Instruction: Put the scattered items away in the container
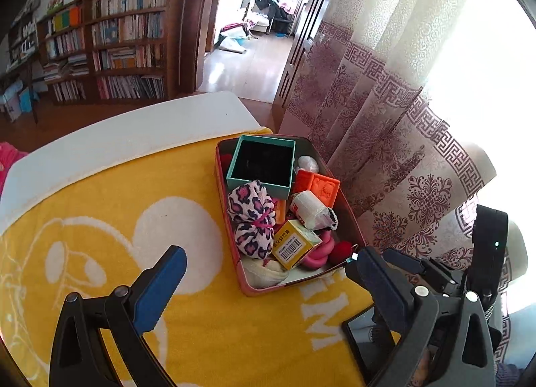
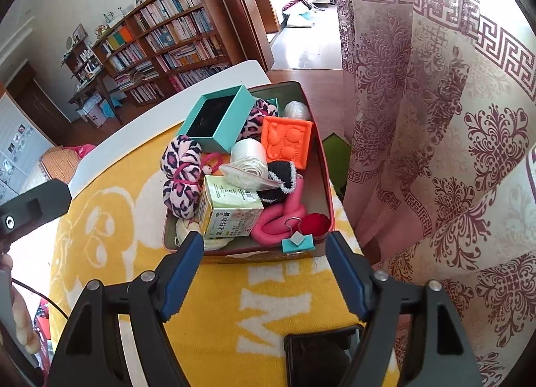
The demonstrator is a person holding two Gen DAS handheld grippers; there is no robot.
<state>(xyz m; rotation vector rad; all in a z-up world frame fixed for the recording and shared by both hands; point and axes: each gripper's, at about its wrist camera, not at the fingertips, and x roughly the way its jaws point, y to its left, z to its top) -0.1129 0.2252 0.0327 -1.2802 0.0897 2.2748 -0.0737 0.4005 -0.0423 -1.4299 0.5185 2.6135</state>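
Note:
A pink rectangular tin (image 1: pixel 234 246) (image 2: pixel 330 199) stands on the yellow towel and holds several items: a teal open box (image 1: pixel 263 160) (image 2: pixel 217 119), a leopard-print cloth bundle (image 1: pixel 251 219) (image 2: pixel 181 176), an orange square toy (image 1: pixel 321 186) (image 2: pixel 288 139), a yellow medicine carton (image 1: pixel 294 246) (image 2: pixel 231 209), a pink coiled tube (image 2: pixel 281 219) and a red ball (image 2: pixel 315 222). A teal binder clip (image 2: pixel 298 241) hangs on the tin's near rim. My left gripper (image 1: pixel 268 261) is open and empty, just short of the tin. My right gripper (image 2: pixel 264 243) is open and empty at the tin's near edge.
A yellow towel (image 1: pixel 117 219) covers the white table (image 1: pixel 134 132). A black phone (image 2: pixel 321 353) (image 1: pixel 361 333) lies on the towel near the grippers. A patterned curtain (image 1: pixel 385 119) (image 2: pixel 435 119) hangs right beside the tin. Bookshelves (image 1: pixel 117 42) stand behind.

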